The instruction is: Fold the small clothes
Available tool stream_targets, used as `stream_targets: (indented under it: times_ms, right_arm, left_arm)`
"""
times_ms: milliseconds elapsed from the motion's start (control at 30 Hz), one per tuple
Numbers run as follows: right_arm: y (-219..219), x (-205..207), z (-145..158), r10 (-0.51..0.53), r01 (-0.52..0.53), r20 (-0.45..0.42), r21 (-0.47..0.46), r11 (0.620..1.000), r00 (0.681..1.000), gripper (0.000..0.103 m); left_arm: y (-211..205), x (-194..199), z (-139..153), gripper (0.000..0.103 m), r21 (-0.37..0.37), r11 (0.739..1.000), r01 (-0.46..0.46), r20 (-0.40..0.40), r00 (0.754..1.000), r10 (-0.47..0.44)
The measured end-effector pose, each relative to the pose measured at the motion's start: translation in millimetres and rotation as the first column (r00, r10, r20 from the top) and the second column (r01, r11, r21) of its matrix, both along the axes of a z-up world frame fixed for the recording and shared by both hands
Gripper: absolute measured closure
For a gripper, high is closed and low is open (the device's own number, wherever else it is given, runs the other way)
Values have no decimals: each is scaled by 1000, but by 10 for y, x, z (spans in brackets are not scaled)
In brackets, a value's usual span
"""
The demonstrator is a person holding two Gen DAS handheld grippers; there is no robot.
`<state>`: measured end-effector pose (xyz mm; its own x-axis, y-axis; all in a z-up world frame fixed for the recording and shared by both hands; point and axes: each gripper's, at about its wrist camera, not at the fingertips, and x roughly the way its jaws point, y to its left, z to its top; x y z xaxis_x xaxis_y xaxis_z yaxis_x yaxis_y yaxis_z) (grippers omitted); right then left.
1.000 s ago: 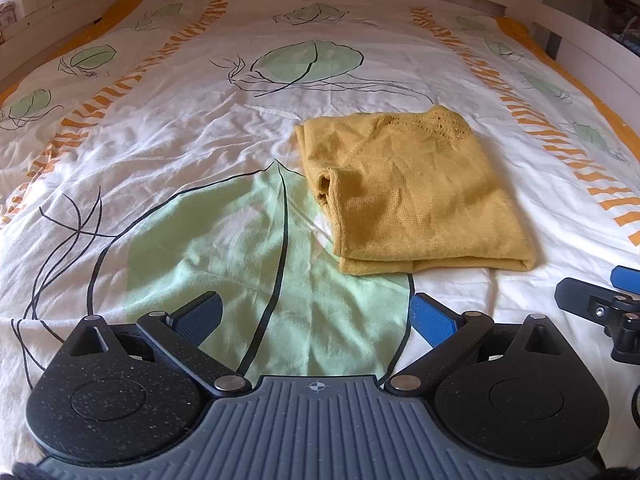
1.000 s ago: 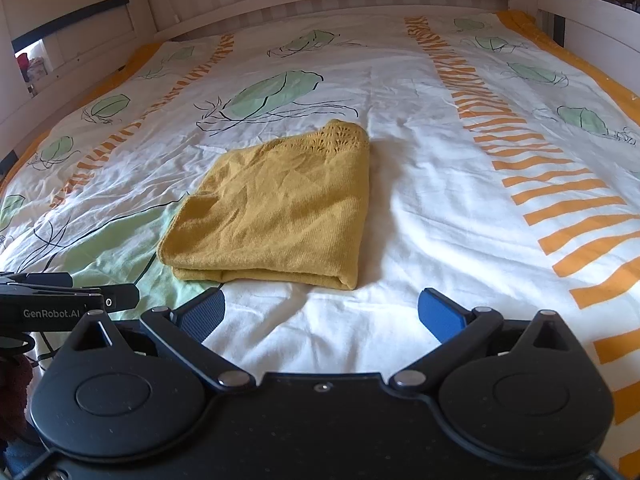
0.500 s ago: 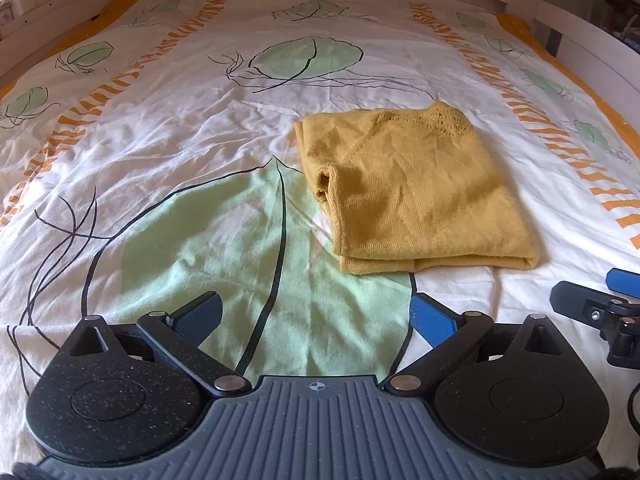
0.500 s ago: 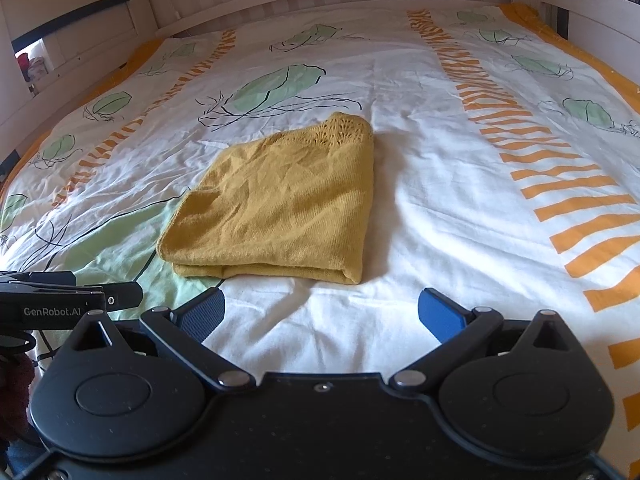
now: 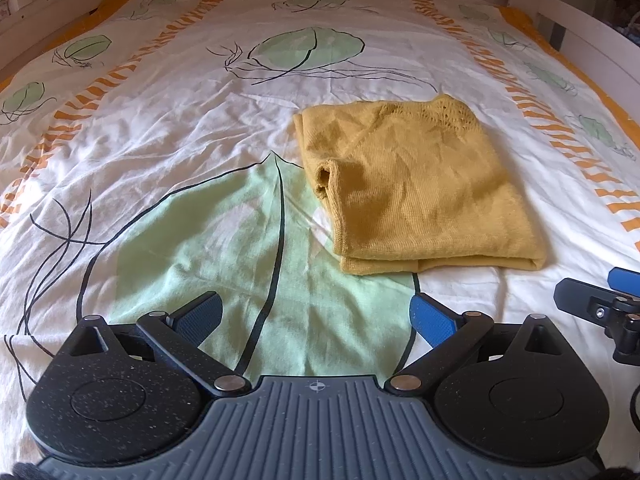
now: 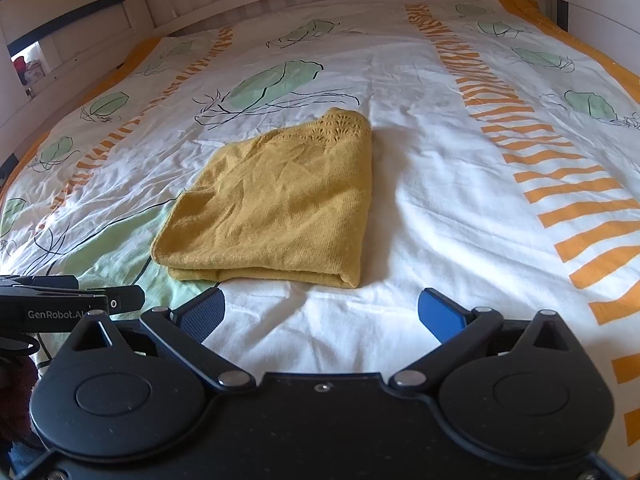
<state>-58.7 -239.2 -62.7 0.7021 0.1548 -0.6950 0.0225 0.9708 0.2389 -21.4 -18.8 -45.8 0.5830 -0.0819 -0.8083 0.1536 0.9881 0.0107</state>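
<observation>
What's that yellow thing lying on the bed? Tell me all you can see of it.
The mustard-yellow knit garment is folded into a rough rectangle, several layers showing at its near edge. An openwork lace pattern marks its far corner; a sleeve opening gapes on one side. It lies flat, slightly creased, on the leaf-print bedcover. Neither gripper touches it.

"GenRobot.AI" is printed on the left tool [image 6: 72, 308]

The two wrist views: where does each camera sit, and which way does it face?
Left wrist: behind the open left gripper, facing up the bed; yellow garment right of centre; right gripper at the right edge.
Right wrist: behind the open right gripper; garment left of centre; left gripper at the left edge.
Shared: garment, bedspread.
</observation>
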Motion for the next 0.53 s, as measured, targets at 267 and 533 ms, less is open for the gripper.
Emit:
stream_targets:
  times_ms: [267, 533]
  right_arm:
    - [3, 18, -1, 1, -1, -1, 1, 1000, 1000, 1]
    - [27, 56, -4, 10, -10, -5, 3, 1000, 1000, 1]
  left_arm:
    - [24, 33, 8, 2, -3, 1000, -8, -4, 1000, 8]
    - [28, 35, -13, 2, -7, 1000, -8, -9, 1000, 8]
